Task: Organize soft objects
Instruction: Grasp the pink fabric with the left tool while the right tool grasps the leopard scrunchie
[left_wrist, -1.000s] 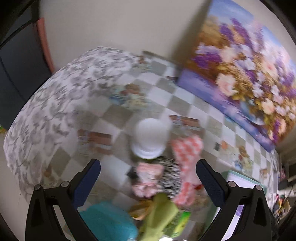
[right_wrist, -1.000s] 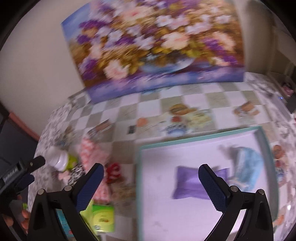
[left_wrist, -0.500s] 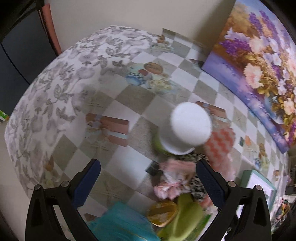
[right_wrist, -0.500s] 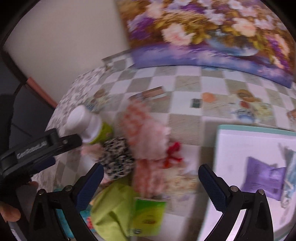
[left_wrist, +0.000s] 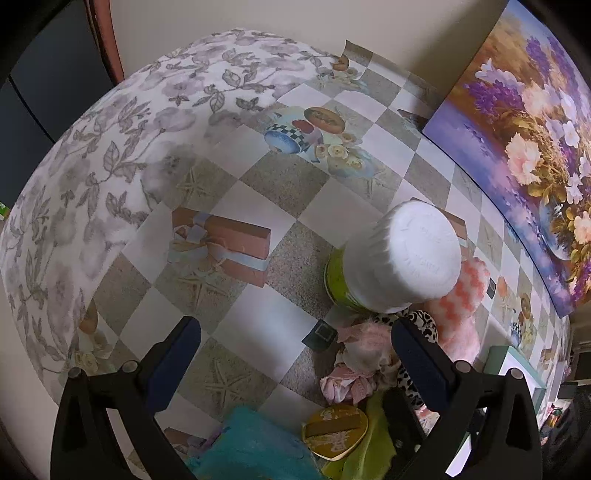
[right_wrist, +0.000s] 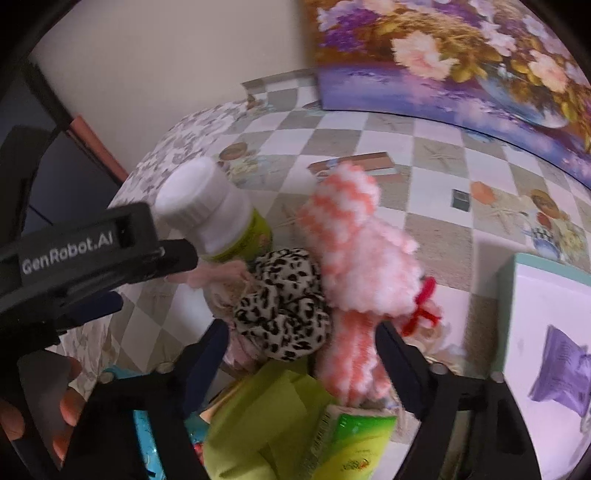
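Right claw (right_wrist: 299, 354): closing, pads not yet pressing; pink-white fluffy sock (right_wrist: 354, 266) and leopard scrunchie (right_wrist: 284, 302) lie between the pads
Sock axis: runs away from claw, on tabletop (right_wrist: 436, 236)
Left claw (left_wrist: 295, 354): spread, empty, beside pile
Nearer: right

My table (left_wrist: 258, 192) wears a checkered cloth printed with gift boxes and teapots, with a leaf-print cloth (left_wrist: 92, 166) past it toward the far corner. On it, bunched together, I see a white-capped bottle (right_wrist: 218, 218) standing upright, a leopard scrunchie (right_wrist: 284, 306) touching a pink-and-white fluffy piece (right_wrist: 354, 258), a green cloth (right_wrist: 266, 417), a green packet (right_wrist: 351, 446), a yellow tin (left_wrist: 334, 430) and something teal (left_wrist: 251, 446). A tray (right_wrist: 524, 273) with a teal rim lies beside the pile holding a purple packet (right_wrist: 557, 373), and a flower painting (right_wrist: 461, 55) leans at the wall.
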